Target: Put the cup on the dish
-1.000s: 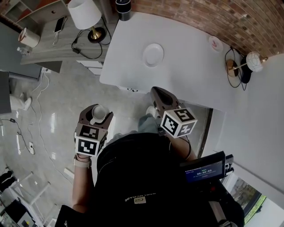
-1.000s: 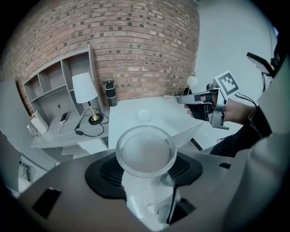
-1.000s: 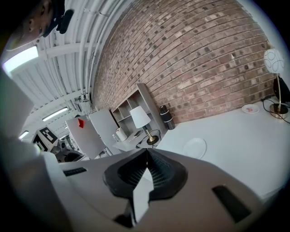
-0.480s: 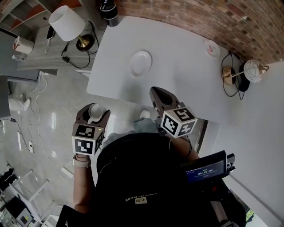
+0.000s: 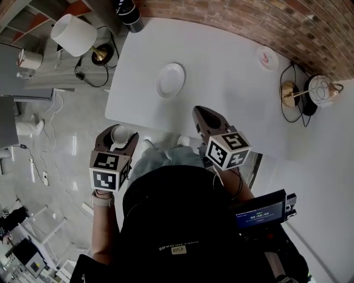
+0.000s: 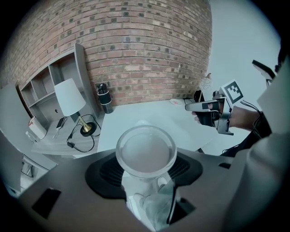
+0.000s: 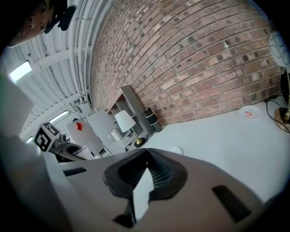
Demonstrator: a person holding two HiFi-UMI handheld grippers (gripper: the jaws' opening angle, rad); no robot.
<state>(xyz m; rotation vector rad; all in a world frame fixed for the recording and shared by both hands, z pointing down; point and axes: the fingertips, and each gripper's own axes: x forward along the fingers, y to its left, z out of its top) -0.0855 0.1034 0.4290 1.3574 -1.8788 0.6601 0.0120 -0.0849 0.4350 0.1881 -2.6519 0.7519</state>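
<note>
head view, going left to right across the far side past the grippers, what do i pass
lamp → black flask → dish → pink saucer → globe lamp

Seen from above, the person holds both grippers out ahead of the torso, well apart. The left gripper point(image 5: 120, 137), at near left and tilted steeply down, grips the cup point(image 6: 146, 152) between its jaws, mouth up. The right gripper point(image 5: 202, 114), closer to level, has its jaws pressed together, empty.

Bare table point(image 5: 232, 69) all around dish point(image 5: 170, 80)
</note>
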